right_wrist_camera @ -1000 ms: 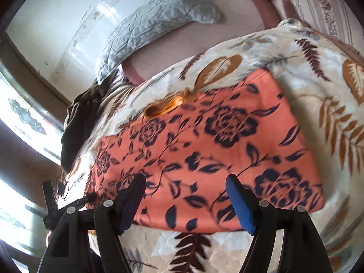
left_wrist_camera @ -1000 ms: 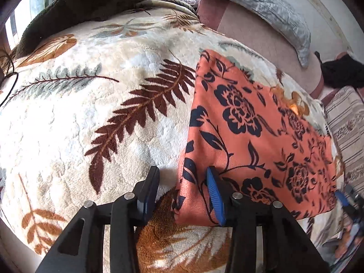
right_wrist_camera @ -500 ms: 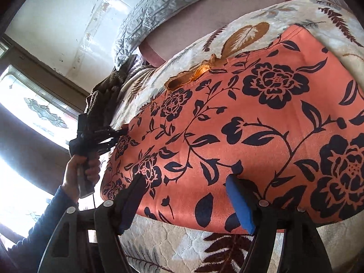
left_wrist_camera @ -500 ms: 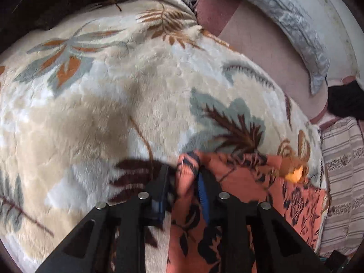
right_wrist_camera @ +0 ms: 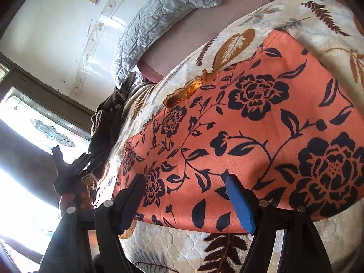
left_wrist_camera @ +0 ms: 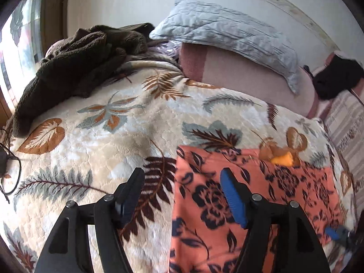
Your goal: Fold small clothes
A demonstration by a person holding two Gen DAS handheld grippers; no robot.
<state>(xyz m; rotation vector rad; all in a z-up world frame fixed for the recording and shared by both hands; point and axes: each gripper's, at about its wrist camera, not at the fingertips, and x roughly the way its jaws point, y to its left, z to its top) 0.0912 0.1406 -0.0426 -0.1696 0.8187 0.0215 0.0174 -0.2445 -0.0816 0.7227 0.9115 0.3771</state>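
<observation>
Jaws, left: we see the left gripper [left_wrist_camera: 182, 195] with its jaws opening; nothing is pinched, and the cloth's left edge lies below the gap.
Jaws, right: the right gripper [right_wrist_camera: 185, 199] has its jaws spread wide over the cloth's near edge, pinching nothing.
Cloth: the orange floral garment [right_wrist_camera: 261, 136] lies flat on the bed's leaf-print blanket [left_wrist_camera: 95, 141], toward the bed's right side.
Handling: we judge it light, soft and limp, likely to sag and slide on the plush pile.
Hold: we would take it at a corner or along an edge.
Hidden: its near corners are cut off behind the gripper frames; how many layers it has we cannot tell.
</observation>
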